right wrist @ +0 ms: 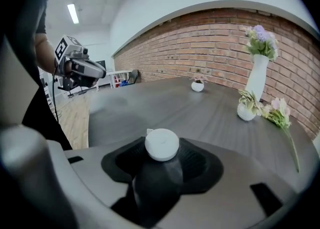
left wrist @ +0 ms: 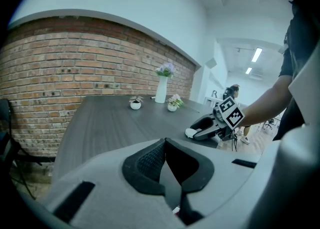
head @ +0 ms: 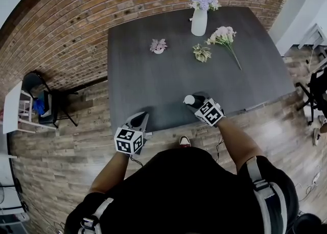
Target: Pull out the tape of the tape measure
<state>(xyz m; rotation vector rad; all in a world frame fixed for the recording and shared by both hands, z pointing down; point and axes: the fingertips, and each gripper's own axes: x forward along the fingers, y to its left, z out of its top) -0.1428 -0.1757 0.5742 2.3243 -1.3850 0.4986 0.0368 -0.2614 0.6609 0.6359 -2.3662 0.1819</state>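
Observation:
A round white tape measure (right wrist: 161, 144) sits between the jaws of my right gripper (right wrist: 162, 159), which is shut on it, just above the dark table (head: 153, 85) near its front edge. The head view shows the tape measure (head: 189, 99) at the tip of the right gripper (head: 193, 102). No tape is pulled out of it. My left gripper (head: 139, 119) hovers over the table's front left edge, jaws shut and empty. In the left gripper view its tips (left wrist: 163, 142) meet, and the right gripper (left wrist: 196, 132) with the tape measure (left wrist: 190, 133) is off to the right.
At the table's far side stand a white vase of purple flowers (head: 199, 21), a small pot (head: 158, 47) and a small potted plant (head: 202, 52), with a pink flower stem (head: 227, 39) lying beside them. A brick wall runs behind. A chair (head: 38, 87) stands at the left.

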